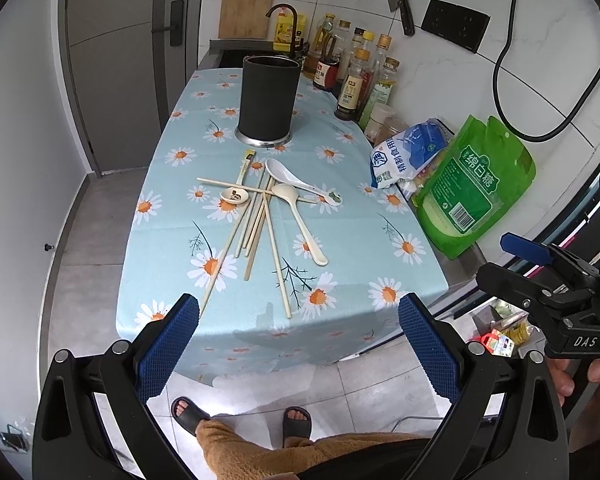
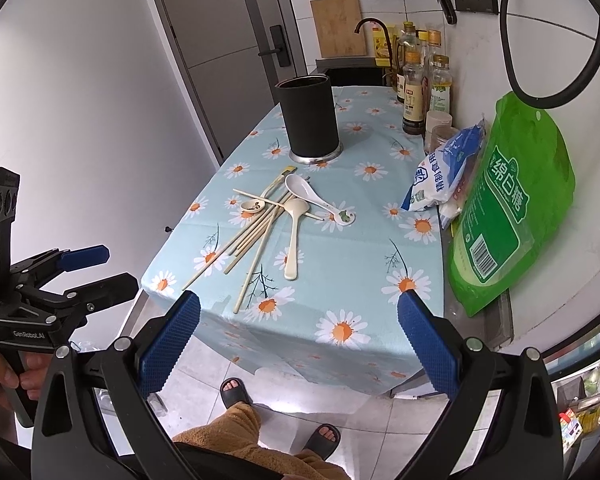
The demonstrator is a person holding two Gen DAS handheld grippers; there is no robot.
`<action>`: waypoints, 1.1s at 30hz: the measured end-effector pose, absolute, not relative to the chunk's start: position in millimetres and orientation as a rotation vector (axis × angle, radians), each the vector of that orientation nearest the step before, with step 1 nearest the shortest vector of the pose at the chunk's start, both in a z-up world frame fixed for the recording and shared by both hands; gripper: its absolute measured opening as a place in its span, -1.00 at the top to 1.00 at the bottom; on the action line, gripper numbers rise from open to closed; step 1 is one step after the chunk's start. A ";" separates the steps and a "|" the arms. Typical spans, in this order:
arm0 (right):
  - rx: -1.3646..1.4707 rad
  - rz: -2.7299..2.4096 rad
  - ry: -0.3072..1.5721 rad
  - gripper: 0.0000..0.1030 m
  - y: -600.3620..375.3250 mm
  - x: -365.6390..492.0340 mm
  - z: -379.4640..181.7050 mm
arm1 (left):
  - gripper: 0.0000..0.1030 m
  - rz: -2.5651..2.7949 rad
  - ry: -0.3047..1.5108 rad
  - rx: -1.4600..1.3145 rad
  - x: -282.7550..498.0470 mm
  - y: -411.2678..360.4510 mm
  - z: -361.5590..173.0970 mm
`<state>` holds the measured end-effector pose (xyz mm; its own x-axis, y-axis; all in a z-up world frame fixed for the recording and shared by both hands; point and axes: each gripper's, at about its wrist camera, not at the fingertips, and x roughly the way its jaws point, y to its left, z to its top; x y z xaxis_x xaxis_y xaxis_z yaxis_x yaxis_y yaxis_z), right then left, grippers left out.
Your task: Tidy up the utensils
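Note:
A tall black utensil holder (image 1: 269,98) (image 2: 309,114) stands on a daisy-print tablecloth (image 1: 340,240) (image 2: 360,264). In front of it lies a loose pile of several cream chopsticks (image 1: 256,224) (image 2: 252,236) with three spoons among them: a white one (image 1: 296,180) (image 2: 316,198), a cream one (image 1: 300,220) (image 2: 294,236) and a small patterned one (image 1: 238,190) (image 2: 260,200). My left gripper (image 1: 299,308) hangs open before the table's near edge, holding nothing. My right gripper (image 2: 299,306) is likewise open and empty, off the near edge.
Sauce and oil bottles (image 1: 356,76) (image 2: 416,80) line the right wall. A blue-white salt bag (image 1: 408,156) (image 2: 444,172) and a green sugar bag (image 1: 472,188) (image 2: 512,208) sit at the right edge. The person's sandalled feet (image 1: 296,424) (image 2: 236,392) stand on the tiled floor below.

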<state>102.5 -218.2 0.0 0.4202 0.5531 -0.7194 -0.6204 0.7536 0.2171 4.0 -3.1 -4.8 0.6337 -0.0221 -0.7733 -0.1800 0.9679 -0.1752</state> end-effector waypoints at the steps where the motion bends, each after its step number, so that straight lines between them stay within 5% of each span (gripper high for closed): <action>1: -0.088 0.735 0.871 -0.90 -218.5 103.3 0.3 | -0.87 0.092 0.886 -0.251 3.5 -2.6 -4.9; 23: -0.032 0.763 0.957 -0.88 -194.2 149.7 -17.0 | -0.87 0.081 1.025 -0.257 48.9 43.4 -29.2; 28: -0.077 0.764 1.063 -0.48 -159.9 182.1 -39.2 | -0.81 0.064 1.077 -0.272 79.2 70.0 -52.4; 33: -0.130 0.789 1.208 -0.35 -114.9 220.0 -63.2 | -0.46 0.040 1.153 -0.228 111.9 87.7 -76.2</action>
